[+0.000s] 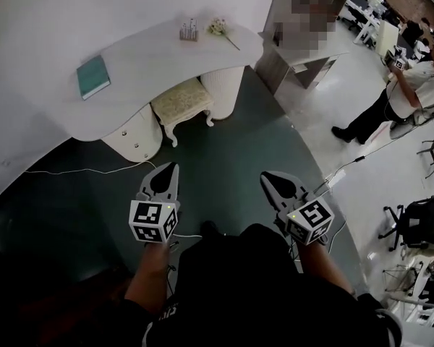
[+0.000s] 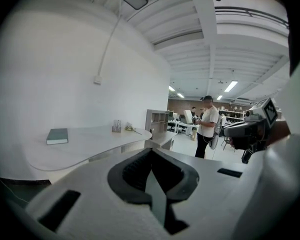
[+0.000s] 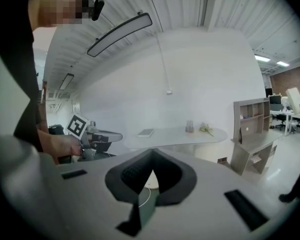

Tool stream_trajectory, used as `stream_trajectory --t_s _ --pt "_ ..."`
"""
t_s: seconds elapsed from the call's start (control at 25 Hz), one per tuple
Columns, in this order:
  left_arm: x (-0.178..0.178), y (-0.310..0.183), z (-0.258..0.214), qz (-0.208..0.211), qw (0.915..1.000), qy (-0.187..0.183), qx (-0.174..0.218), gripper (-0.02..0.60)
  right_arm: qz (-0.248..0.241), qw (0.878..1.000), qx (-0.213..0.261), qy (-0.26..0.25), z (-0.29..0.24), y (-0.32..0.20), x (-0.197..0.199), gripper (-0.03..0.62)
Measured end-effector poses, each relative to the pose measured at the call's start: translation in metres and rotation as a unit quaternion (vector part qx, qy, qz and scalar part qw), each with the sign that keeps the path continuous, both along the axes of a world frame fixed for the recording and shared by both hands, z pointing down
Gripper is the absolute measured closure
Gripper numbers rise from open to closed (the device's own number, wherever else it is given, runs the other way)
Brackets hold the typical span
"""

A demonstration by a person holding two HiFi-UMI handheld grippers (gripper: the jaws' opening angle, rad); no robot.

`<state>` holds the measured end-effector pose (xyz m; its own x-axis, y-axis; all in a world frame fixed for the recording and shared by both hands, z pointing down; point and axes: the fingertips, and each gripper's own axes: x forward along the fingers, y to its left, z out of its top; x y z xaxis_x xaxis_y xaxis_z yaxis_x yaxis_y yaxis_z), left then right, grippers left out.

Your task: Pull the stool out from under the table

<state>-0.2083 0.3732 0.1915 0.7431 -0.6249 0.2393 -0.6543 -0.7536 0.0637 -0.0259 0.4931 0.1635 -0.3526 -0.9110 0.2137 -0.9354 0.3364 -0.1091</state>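
Dark green flooring [image 1: 231, 143] spreads ahead of both tools up to a long white curved counter [image 1: 152, 63] set against a white wall, carried on two ribbed white round pedestals [image 1: 134, 132]. Far off to the right of the right tool, on pale floor, a person in a white shirt and dark trousers [image 1: 409, 92] stands apart from the work. Between the pedestals sits the cream-cushioned stool with white curved legs [image 1: 182, 101], its rear half tucked under the counter's edge and its front half showing. It lies straight ahead of the tools and well apart from them, with bare floor between. The oblong seat's long axis runs along the counter's front, crosswise to the way the tools point, so I judge the pull should come straight back toward the person. The left tool [image 1: 168, 169] lines up almost directly with the stool and is the nearer one. The right tool [image 1: 269, 178] sits further to the side. Both are clenched with nothing between their jaws. On the counter, ahead and left of the left tool, lies a teal hardback book [image 1: 93, 76]. Further along stand a small holder of upright items [image 1: 189, 30] and a pale flower sprig [image 1: 219, 27]. No title, brand or label can be read; the only print is the black-and-white square markers on the tools' cubes.
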Motion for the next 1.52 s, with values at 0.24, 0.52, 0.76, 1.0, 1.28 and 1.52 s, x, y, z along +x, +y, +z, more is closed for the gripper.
stream_trajectory --t_s 0.24,0.52,0.76,1.0,1.28,1.52 --pt "0.005 -0.040 0.020 -0.024 0.9993 -0.011 -0.027 0.574 -0.026 1.000 -0.013 -0.011 0.014 -0.057 0.014 0.588" --pt "0.044 -0.097 0.015 -0.083 0.9959 -0.023 -0.027 0.574 -0.088 0.996 -0.007 -0.020 0.019 -0.135 0.066 0.588" --pt "0.109 -0.144 0.001 -0.126 0.9909 -0.027 -0.038 0.574 -0.165 0.986 -0.007 -0.010 0.011 -0.213 0.124 0.589" --pt "0.143 -0.169 -0.011 -0.159 0.9862 -0.037 -0.026 0.574 -0.205 0.979 -0.004 0.002 0.011 -0.259 0.167 0.588" --pt "0.126 -0.190 0.000 -0.189 0.9805 -0.035 -0.039 0.574 -0.234 0.972 -0.026 -0.015 0.023 -0.298 0.145 0.588" --pt "0.082 -0.220 0.031 -0.199 0.9765 -0.043 -0.071 0.574 -0.262 0.963 -0.066 0.017 0.043 -0.334 0.087 0.588"
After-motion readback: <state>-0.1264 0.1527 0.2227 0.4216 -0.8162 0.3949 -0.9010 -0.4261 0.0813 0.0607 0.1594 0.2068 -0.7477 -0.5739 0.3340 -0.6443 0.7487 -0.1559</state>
